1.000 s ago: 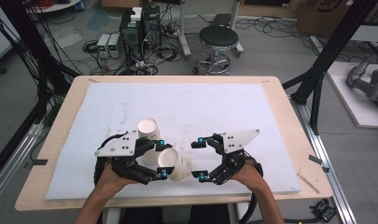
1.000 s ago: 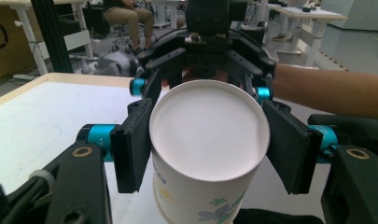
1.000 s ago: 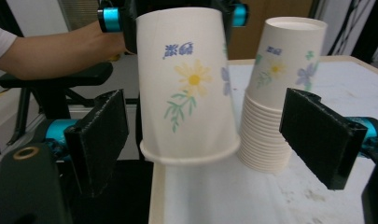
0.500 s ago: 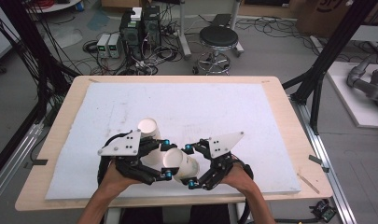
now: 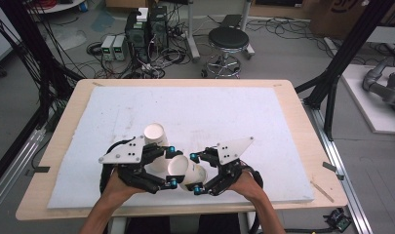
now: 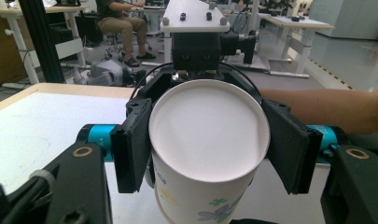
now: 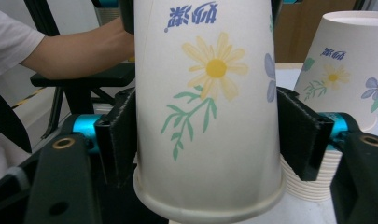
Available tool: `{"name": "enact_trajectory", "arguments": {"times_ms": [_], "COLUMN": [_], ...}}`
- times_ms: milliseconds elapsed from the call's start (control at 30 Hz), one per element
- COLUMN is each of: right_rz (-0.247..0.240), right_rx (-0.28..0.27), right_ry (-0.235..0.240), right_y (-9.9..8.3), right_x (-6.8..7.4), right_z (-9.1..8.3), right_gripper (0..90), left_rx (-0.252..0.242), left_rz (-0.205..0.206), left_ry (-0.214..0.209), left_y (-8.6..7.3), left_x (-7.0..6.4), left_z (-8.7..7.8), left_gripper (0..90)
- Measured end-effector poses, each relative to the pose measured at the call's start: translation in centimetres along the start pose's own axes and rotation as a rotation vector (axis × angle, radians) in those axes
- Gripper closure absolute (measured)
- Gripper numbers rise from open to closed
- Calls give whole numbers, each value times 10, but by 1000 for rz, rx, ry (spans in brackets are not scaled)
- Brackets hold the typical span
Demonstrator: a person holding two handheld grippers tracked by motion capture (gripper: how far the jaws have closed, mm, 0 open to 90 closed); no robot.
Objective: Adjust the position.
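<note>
Both grippers have drawn together since a second ago and now meet at one paper cup (image 5: 184,169), held on its side above the near edge of the table. The left gripper (image 5: 171,165) clamps the base end; the right gripper (image 5: 195,171) presses the wall near the rim — likely pulling one cup off a nested stack. A second cup (image 5: 154,133) stands upside down just behind. The white foam sheet (image 5: 234,112) covers the wooden table (image 5: 287,92). Beyond it are a stool (image 5: 227,39) and a tangle of floor cables.
</note>
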State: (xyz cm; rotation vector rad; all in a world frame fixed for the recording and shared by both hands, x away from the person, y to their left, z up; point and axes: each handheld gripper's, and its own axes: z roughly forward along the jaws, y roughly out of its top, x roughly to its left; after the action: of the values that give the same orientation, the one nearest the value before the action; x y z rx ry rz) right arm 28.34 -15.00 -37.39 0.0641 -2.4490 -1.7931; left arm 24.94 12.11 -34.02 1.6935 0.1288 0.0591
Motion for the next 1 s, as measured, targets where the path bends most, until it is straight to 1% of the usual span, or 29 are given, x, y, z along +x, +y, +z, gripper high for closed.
{"name": "enact_trajectory", "arguments": {"times_ms": [100,167,233,267,300,333,367,400,467,500,533,600,667,700,733,767,800,833,867,900,933,967,1000], "right_rz": [-8,-15,-10,-8,-8,-15,-11,-13,-4,-10,-11,-8,-5,0,8,15,24,21,26,26,26,31,38], "right_rx": [10,14,19,24,24,25,29,28,30,29,30,36,40,47,60,70,88,106,126,142,142,176,202], "right_ry": [3,4,5,2,2,-4,-1,-2,-2,0,-2,-3,-3,-4,-2,-2,-2,-2,0,-5,-5,-7,-13], "right_y": [0,0,0,0,0,0,0,-1,-1,-1,-1,-1,-1,-1,-1,-1,0,-1,0,1,1,4,5], "right_x": [1,1,1,2,2,1,1,0,1,1,1,1,1,1,1,1,2,2,2,3,3,4,5], "right_z": [0,0,0,0,0,0,0,0,-1,-1,-1,-1,-1,-2,-2,-3,-2,-3,-3,-3,-3,-3,-3], "right_gripper": [355,360,361,360,360,360,361,360,360,361,361,360,360,360,361,361,360,360,360,361,361,361,362], "left_rx": [4,8,9,-6,-6,-7,-12,-16,-19,-13,-16,-16,-4,22,34,34,61,117,156,179,179,239,276], "left_rz": [2,3,3,-3,-3,-4,13,20,16,23,16,15,11,7,7,7,7,12,25,22,22,32,42], "left_ry": [-1,-3,-7,-42,-42,-60,-60,-67,-68,-46,-44,-41,-22,-5,1,1,14,28,34,39,39,40,39], "left_y": [-1,-1,-1,-2,-2,-3,-3,-3,-3,-3,-3,-3,-3,-2,-2,-2,-2,0,1,2,2,4,5], "left_x": [-1,-1,-1,0,0,0,-1,-1,-2,-1,-1,0,0,0,0,0,-1,-2,-2,-3,-3,-4,-4], "left_z": [-1,-1,-1,1,1,2,3,2,2,0,-1,-1,-3,-4,-5,-5,-5,-6,-7,-7,-7,-7,-7], "left_gripper": [370,368,351,286,170,170,80,68,68,68,68,68,68,68,68,68,68,69,68,68,69,70,82]}}
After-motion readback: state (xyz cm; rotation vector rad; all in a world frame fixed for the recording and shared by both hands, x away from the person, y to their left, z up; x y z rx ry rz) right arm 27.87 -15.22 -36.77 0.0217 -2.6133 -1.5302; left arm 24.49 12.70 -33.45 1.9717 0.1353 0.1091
